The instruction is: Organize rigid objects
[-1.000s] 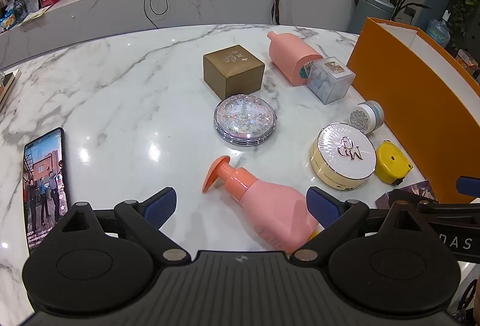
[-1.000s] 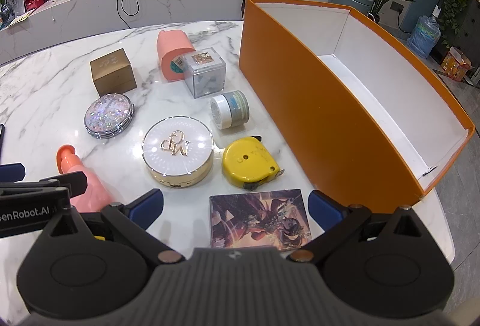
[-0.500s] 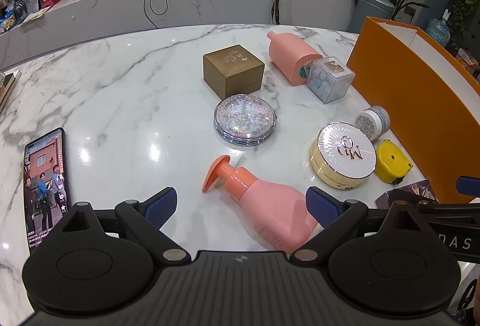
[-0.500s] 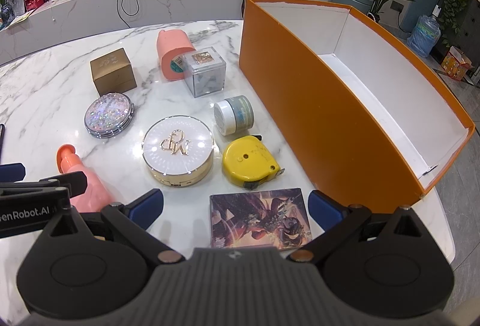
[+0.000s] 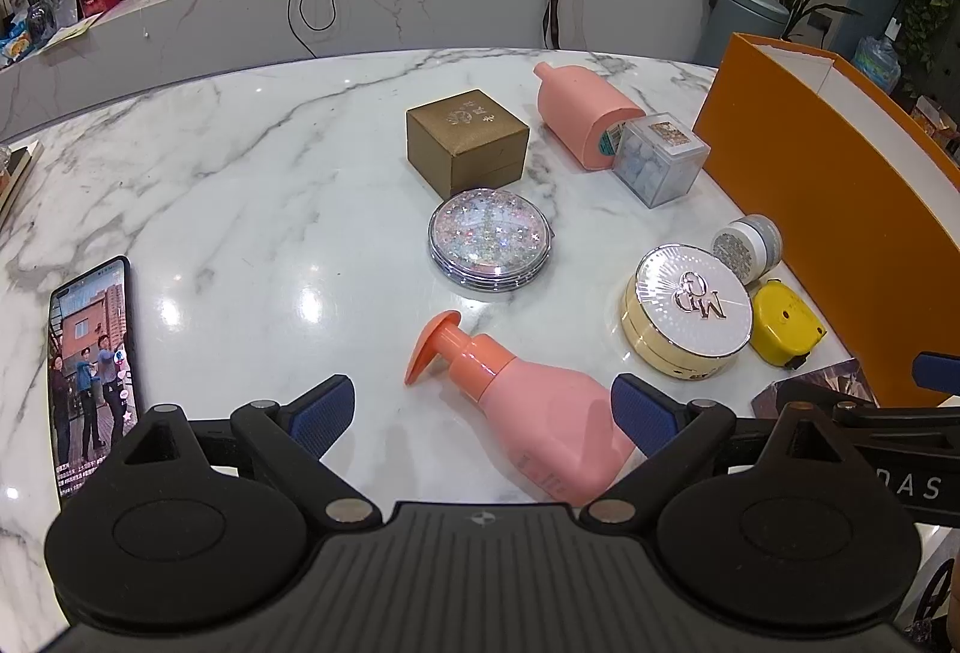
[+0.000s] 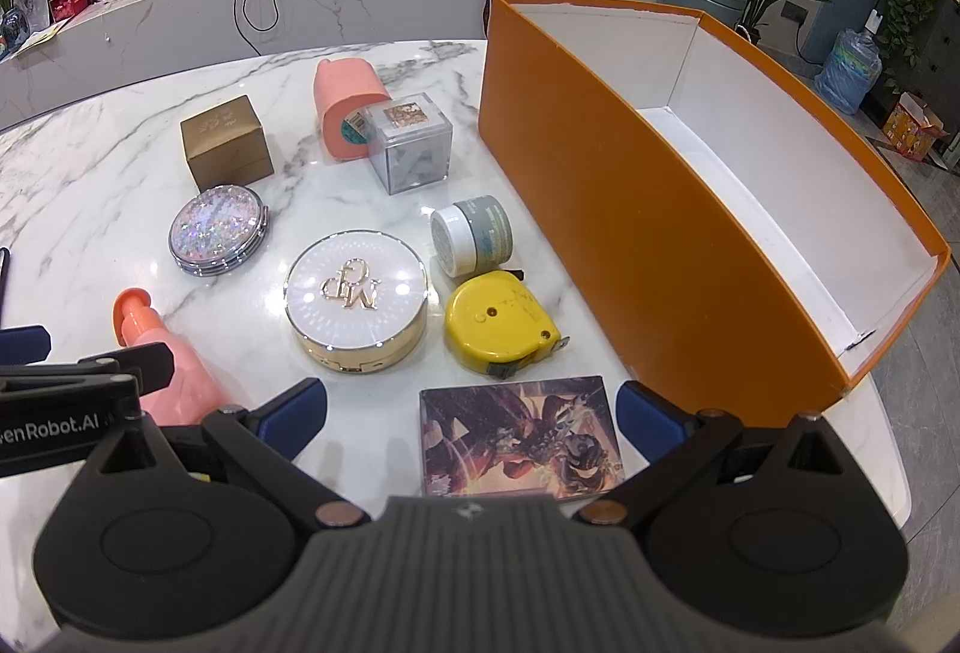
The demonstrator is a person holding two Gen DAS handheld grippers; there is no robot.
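we held the left gripper (image 5: pixel 483 413) low over the marble table (image 5: pixel 240 209), its fingers spread wide and holding nothing; the pink pump bottle (image 5: pixel 528 413) lay on its side between them, orange pump head pointing away from us. the right gripper (image 6: pixel 471 413) was likewise spread wide and empty, with the illustrated card box (image 6: pixel 519 434) lying flat between its fingers.

we took the orange box (image 6: pixel 606 209) as our landmark; it stood open-topped at the table's right edge, white inside. just beside its long near wall lay the yellow tape measure (image 6: pixel 501 323) and the small grey jar (image 6: pixel 474 236) on its side. the round gold compact (image 6: pixel 358 302) sat left of those two, and the glittery round mirror (image 6: pixel 217 230) further left again. toward the box's far corner stood the clear plastic cube (image 6: pixel 411 149), touching a second pink bottle (image 6: pixel 348 110) lying on its side. the gold gift box (image 6: pixel 227 143) stood well left of the orange box. a lit phone (image 5: pixel 90 371) lay farthest from it, by the left gripper.
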